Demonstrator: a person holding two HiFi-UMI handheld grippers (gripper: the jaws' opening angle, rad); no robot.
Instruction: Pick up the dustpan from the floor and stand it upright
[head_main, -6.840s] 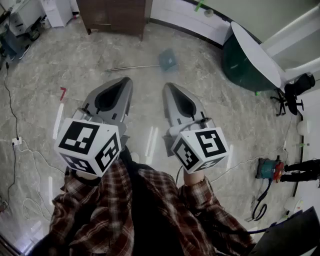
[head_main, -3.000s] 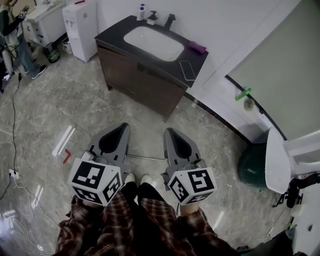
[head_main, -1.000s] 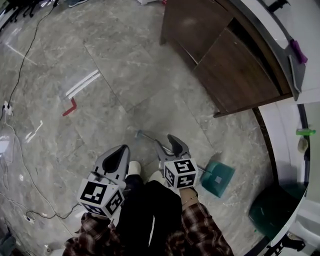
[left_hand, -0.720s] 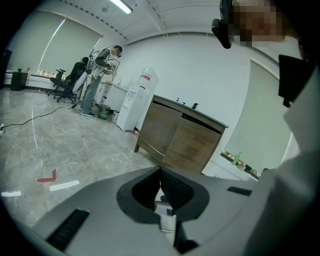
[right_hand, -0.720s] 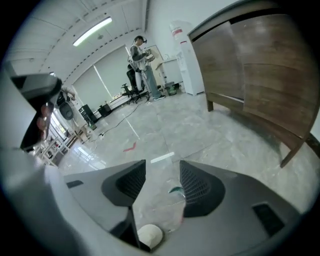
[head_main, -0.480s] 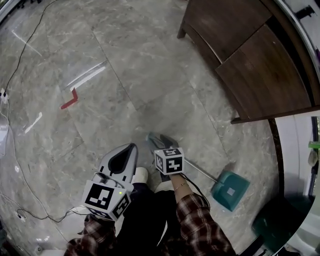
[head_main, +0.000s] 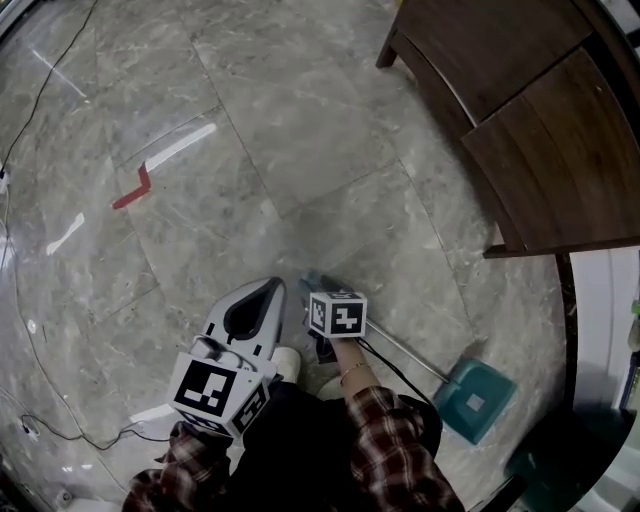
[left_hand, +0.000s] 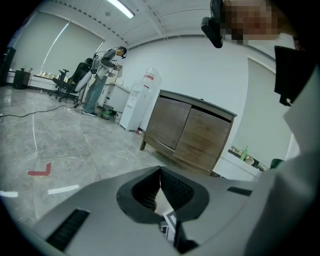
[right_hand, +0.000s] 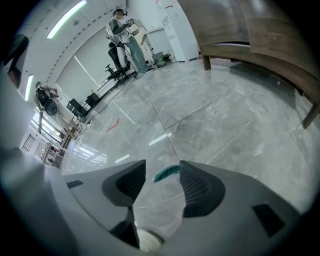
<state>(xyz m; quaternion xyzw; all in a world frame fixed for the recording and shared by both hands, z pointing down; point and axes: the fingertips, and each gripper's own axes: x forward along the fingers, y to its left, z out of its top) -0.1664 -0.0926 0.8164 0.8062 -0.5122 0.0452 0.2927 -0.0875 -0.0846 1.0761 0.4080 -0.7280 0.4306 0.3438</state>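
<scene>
The teal dustpan (head_main: 476, 400) lies flat on the marble floor at lower right. Its thin metal pole (head_main: 405, 360) runs up-left to a teal grip end (head_main: 311, 279). My right gripper (head_main: 320, 292) points steeply down over that grip end, mostly hidden under its marker cube (head_main: 337, 313). In the right gripper view the right gripper (right_hand: 163, 165) is open and the teal grip (right_hand: 166, 173) lies on the floor in the gap just beyond the tips, untouched. My left gripper (head_main: 273, 288) hovers beside it, left of the pole. The left gripper (left_hand: 160, 171) is shut on nothing.
A dark wooden cabinet (head_main: 540, 150) stands at upper right, about a floor tile beyond the dustpan. A dark green bin (head_main: 560, 460) sits at the bottom right corner. Red tape (head_main: 132, 188) and a white strip (head_main: 180, 146) mark the floor at left. A person (right_hand: 122, 30) stands far off.
I have walked up to the dustpan and bent over it. In the last second the right gripper has dropped down to the pole's grip end; the left gripper stays shut beside it.
</scene>
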